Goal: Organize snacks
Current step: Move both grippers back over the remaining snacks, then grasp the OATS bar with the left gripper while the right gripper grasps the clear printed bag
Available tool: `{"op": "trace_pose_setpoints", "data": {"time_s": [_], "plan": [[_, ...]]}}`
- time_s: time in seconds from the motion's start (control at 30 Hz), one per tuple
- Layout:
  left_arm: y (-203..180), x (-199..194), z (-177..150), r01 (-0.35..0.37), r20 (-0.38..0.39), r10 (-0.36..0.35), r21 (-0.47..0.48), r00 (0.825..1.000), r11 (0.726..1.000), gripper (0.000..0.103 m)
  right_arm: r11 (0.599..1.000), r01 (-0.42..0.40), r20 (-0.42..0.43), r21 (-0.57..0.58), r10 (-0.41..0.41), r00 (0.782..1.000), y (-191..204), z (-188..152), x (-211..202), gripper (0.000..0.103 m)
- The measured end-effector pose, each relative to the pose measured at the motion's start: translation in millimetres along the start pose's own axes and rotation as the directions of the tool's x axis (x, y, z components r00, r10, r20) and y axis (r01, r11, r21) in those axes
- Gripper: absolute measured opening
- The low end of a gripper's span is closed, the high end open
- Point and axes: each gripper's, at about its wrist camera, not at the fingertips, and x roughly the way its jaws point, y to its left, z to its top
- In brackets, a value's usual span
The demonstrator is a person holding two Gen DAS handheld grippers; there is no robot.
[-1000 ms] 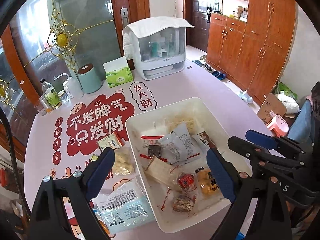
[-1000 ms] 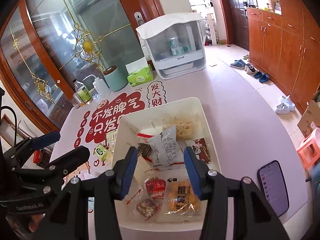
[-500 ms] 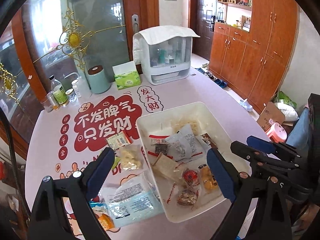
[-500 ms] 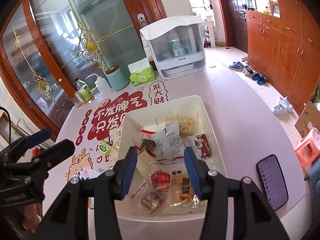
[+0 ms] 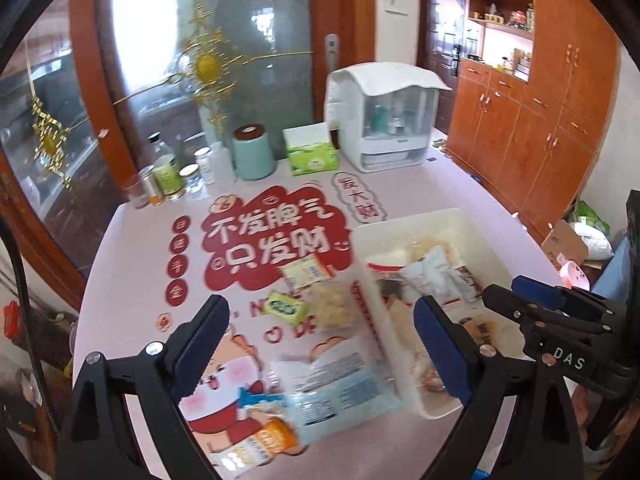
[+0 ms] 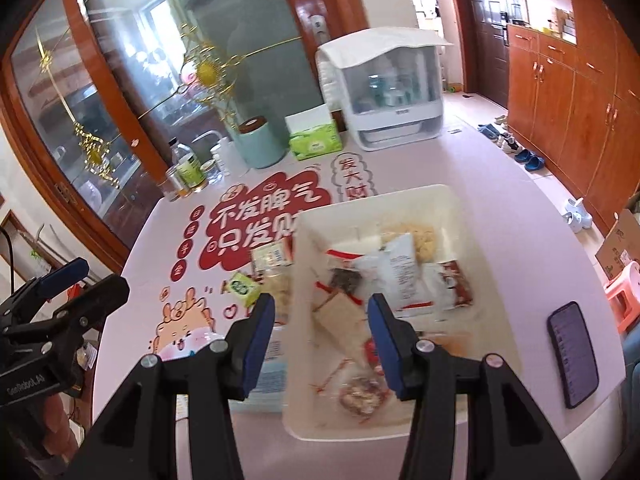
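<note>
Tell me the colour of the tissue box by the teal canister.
Green with a white top, the tissue box shows best in the right wrist view.

- Your left gripper [image 5: 320, 344]: black frame, blue pads [image 5: 200, 336], silver screws.
- Your right gripper [image 6: 320, 336]: same build, white lettering on its side.

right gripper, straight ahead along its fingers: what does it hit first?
Probably the wrapped snacks lying inside the white bin. The right gripper is open and empty, and those packets sit between its fingers in the right wrist view. Its height above them is unclear from this view.
</note>
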Motion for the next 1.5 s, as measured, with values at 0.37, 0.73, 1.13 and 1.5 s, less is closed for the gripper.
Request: {"op": "trace_pose_setpoints", "data": {"time_s": [0.37, 0.73, 1.13, 1.5], "plan": [[121.9, 33.3, -27.5, -0.034, -0.108, 0.023, -0.104, 0.994, 0.994, 0.093, 0.999, -0.01, -0.095, -0.049, 0.006, 0.995, 93.1, -17.3, 44.3, 0.049], [167.4, 94.1, -105.9, 0.055, -0.342, -0.061, -0.028, 0.938, 0.998, 0.093, 0.999, 0.005, -0.236, -0.051, -0.017, 0.972, 145.1, -58.5, 105.9, 0.049], [117.1, 147.6, -204.2, 0.26, -0.515, -0.108, 0.234, 0.85, 0.937, 0.093, 0.99, 0.101, -0.369, -0.101, -0.131, 0.92, 147.0, -119.2, 168.8, 0.049], [107.9, 142.3, -219.5, 0.269, -0.434, -0.138, 0.259, 0.891, 0.927, 0.061, 0.956, 0.208, -0.292, -0.208, -0.264, 0.919, 161.6, -143.8, 181.9, 0.081]]}}
